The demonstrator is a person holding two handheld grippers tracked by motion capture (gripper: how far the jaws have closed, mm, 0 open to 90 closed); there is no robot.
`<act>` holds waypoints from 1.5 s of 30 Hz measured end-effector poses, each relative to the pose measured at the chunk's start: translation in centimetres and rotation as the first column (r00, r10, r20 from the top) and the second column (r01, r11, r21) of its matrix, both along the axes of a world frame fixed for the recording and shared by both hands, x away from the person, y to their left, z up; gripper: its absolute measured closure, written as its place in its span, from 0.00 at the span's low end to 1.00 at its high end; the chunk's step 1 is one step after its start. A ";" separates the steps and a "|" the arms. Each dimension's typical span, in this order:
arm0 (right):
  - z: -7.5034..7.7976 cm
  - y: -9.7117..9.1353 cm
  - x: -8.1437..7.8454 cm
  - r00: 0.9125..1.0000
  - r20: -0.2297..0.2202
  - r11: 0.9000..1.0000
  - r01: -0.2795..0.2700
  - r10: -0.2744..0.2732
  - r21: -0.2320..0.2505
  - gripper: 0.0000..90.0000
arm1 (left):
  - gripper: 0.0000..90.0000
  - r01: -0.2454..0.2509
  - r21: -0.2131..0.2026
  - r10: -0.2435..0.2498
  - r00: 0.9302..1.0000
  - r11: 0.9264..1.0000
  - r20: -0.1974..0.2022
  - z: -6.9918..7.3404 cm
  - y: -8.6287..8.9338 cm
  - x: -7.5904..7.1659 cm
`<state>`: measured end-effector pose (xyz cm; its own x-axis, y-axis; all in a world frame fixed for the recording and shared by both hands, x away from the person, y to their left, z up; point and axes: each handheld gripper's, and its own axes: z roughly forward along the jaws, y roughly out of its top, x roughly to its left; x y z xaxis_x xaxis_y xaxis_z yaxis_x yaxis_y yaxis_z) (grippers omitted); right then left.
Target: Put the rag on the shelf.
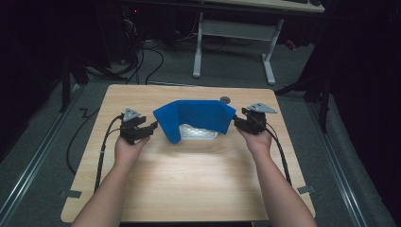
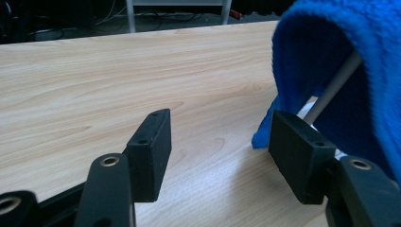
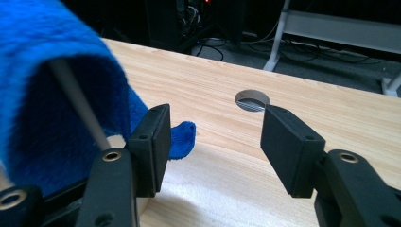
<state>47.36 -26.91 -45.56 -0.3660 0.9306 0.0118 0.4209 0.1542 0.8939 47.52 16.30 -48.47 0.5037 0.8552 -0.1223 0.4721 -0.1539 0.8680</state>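
Now both grippers wide open, holding nothing: left gripper [image 1: 152, 126] just beside the blue cloth [image 1: 196, 117], right gripper [image 1: 235, 121] at its other end. Cloth draped over a white rack [image 1: 198, 132] mid-table [image 1: 189, 184]. No readable writing.

Wooden table [image 1: 189, 184]: blue cloth [image 1: 198, 116] draped over rack.

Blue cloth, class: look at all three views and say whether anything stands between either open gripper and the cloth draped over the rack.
Nothing visible does. The left gripper and right gripper flank the blue cloth, jaws open, with bare table between. The table's cable hole lies beyond the right gripper, off its path.
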 end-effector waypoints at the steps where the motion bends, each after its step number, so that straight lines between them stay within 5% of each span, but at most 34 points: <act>1: 0.2 0.0 -0.3 1.000 0.012 1.000 -0.003 0.003 -0.014 0.46 | 0.45 -0.001 0.003 0.001 1.000 1.000 0.000 0.0 0.1 -0.2; 4: 0.3 -0.2 -0.9 0.999 0.039 1.000 0.001 -0.001 -0.018 0.46 | 0.44 0.000 0.031 0.001 1.000 1.000 -0.006 0.1 0.5 -0.7; 18: 0.2 -1.9 -4.3 0.999 0.049 1.000 -0.008 0.008 -0.012 0.41 | 0.39 0.023 -0.014 -0.023 1.000 1.000 -0.004 -0.1 2.2 -4.6; 31: -0.5 -2.5 -8.1 0.998 0.056 1.000 -0.026 0.027 -0.003 0.39 | 0.39 0.045 -0.002 -0.045 0.999 0.999 -0.024 -0.8 3.4 -8.1; 40: -1.4 -1.4 -11.4 0.996 0.019 0.996 -0.085 0.085 -0.033 0.33 | 0.38 0.069 -0.035 -0.071 0.996 0.997 -0.051 -1.4 3.7 -11.4; 45: -2.5 -0.1 -13.4 0.993 0.009 0.992 -0.121 0.121 -0.045 0.28 | 0.36 0.112 0.013 -0.111 0.993 0.994 -0.050 -1.8 2.7 -13.7</act>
<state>33.94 -26.98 -48.03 -0.4758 0.8789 -0.0333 0.3862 0.2428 0.8899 33.86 19.03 -50.31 0.5894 0.7962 -0.1365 0.4936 -0.2212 0.8411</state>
